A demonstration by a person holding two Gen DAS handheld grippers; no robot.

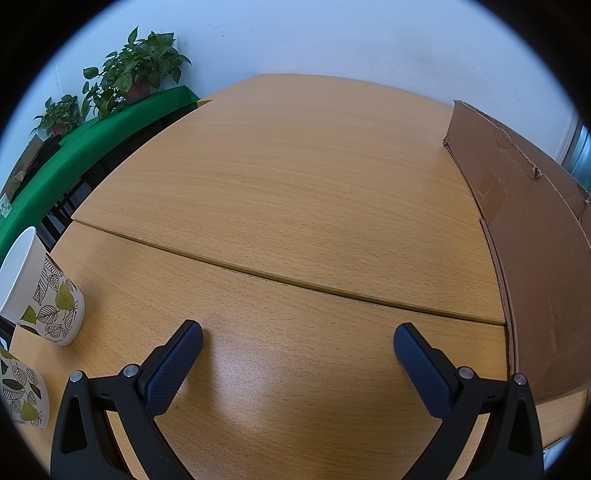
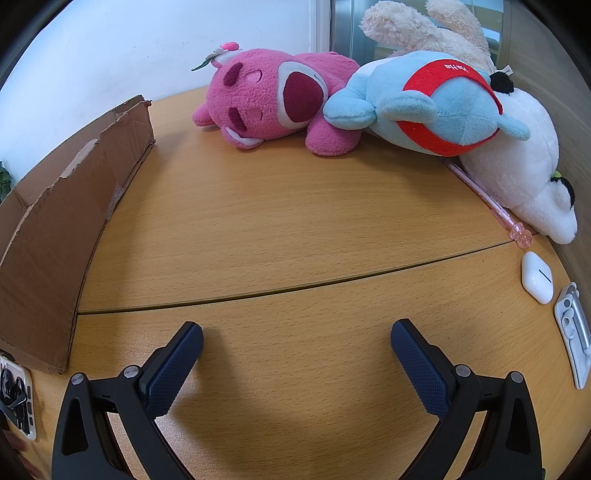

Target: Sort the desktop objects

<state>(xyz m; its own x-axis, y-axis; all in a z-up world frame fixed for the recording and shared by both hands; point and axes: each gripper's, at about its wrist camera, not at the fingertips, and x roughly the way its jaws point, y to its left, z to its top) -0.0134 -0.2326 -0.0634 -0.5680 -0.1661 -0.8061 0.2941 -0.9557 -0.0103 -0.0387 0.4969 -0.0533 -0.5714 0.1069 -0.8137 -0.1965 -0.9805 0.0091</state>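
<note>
Both my tongs, left [image 1: 297,341] and right [image 2: 297,339], gape wide, holding nothing above the worktop [image 2: 295,229]. Near my left sit two cups [image 1: 48,295]; beyond my right lie an earbud case [image 2: 536,277], pen [image 2: 487,197] and plush toys [image 2: 280,99].

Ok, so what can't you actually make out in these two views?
- Box contents: both views show only its outer wall.
- Lower cup: left view, cut off by the fisheye edge.
- Pen: right view, its far end is hidden under the white plush.
- Cream plush: right view, mostly behind the blue plush.
- Item at the left edge: right view, cropped, unidentifiable.
</note>
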